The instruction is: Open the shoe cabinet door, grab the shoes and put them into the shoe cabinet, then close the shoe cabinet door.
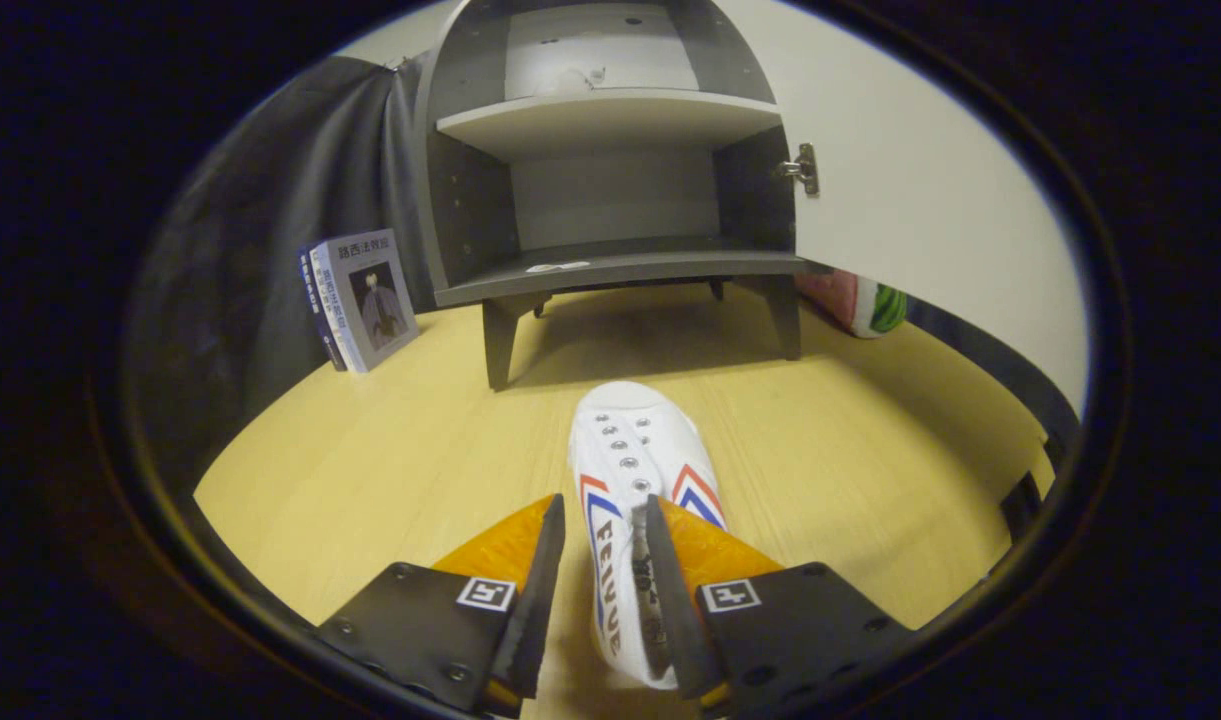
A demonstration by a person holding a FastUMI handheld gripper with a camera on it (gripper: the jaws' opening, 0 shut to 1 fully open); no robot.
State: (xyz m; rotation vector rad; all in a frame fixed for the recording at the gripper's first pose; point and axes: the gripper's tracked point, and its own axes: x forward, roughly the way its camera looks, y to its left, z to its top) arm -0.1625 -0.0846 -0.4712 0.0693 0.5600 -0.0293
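Note:
A white canvas shoe (pixel 630 440) with red and blue chevrons lies on the wooden floor, toe pointing toward the cabinet. My gripper (pixel 603 505) is open around the shoe's heel end. The left finger stands just off the shoe's outer side with a strip of floor showing between them. The right finger sits over the shoe's opening. The grey shoe cabinet (pixel 610 265) stands on short legs beyond the shoe. Its white door (pixel 920 180) is swung open to the right, and the lower shelf is bare apart from a small white scrap.
Two books (pixel 360 300) lean against the dark cloth wall left of the cabinet. A pink and green watermelon-patterned thing (pixel 865 305) lies behind the open door at the cabinet's right leg. Bare wooden floor (pixel 370 450) stretches on both sides of the shoe.

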